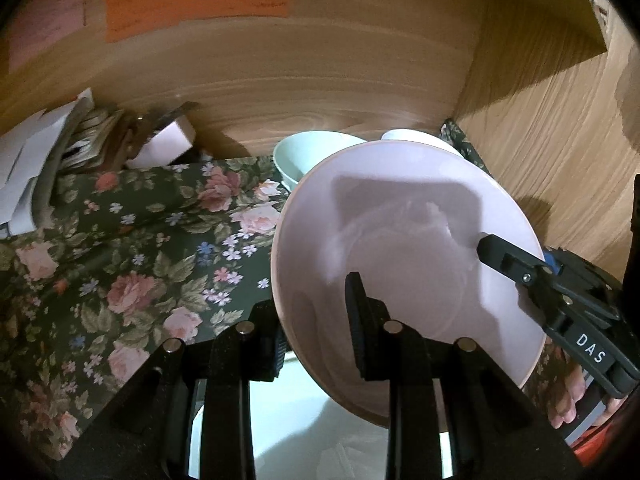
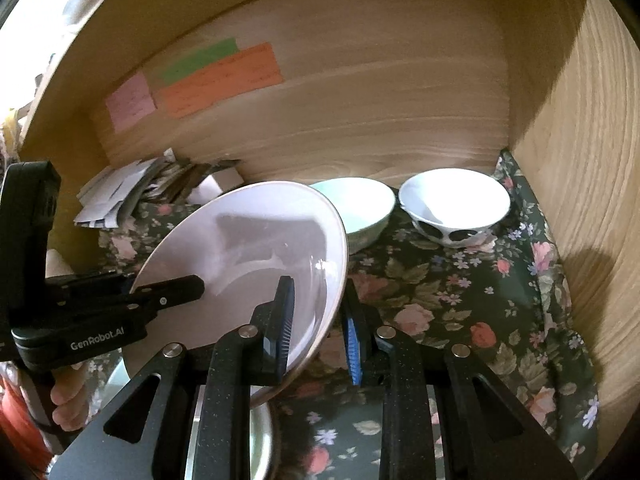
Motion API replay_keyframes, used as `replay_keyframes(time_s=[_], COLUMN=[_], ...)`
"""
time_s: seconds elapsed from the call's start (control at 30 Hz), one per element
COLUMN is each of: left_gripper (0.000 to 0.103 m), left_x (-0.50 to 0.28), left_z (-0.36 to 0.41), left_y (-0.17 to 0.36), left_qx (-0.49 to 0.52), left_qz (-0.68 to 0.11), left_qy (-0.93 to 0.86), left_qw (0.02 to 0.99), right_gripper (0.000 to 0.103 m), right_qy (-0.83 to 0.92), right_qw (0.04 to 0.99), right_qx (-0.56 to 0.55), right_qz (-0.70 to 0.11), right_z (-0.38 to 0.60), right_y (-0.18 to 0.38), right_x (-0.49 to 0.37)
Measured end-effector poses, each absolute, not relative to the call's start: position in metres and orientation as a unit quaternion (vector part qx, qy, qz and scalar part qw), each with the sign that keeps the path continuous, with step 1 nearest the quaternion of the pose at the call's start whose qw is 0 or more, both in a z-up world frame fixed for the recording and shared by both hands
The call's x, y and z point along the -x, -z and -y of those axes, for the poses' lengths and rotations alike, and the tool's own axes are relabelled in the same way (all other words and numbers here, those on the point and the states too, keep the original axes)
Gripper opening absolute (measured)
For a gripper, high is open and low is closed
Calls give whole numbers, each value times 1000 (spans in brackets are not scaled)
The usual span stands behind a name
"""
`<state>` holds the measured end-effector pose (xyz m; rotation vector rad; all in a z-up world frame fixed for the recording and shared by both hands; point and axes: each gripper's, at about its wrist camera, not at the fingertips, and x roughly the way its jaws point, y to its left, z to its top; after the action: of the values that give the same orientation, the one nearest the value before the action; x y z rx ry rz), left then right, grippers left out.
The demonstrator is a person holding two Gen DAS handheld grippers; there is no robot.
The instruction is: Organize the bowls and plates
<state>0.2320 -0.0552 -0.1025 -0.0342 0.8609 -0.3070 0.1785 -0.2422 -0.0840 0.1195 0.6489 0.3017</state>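
Left gripper clamped on near-left rim of pale pink round ceramic plate; one finger over plate face, other beneath. Right gripper clamped on plate's opposite rim, blue pads pinching edge. Plate held tilted, clear of dark floral shelf liner, above glossy white dish partly hidden at near edge. Far behind plate: mint green bowl, then white bowl with black patches to its right, both upright on liner. Paper stack far left against wooden back panel.

"DAS" on the right gripper — "GenRobot.AI" on the left gripper
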Motion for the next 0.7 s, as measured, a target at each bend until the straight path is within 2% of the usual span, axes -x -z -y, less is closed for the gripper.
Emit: replay_keyframes(time_s=[0.7], left_gripper=[26], left_x=[-172], left_z=[-13], left_y=[94], left_qx=[47], left_qz=[-390], left_qy=[104], left_qw=[914], right_gripper=[21], right_qy=[-194], right_qw=[931], right_qx=[-39], right_qz=[-307], right_z=[175], right_y=[74], right_x=[-150])
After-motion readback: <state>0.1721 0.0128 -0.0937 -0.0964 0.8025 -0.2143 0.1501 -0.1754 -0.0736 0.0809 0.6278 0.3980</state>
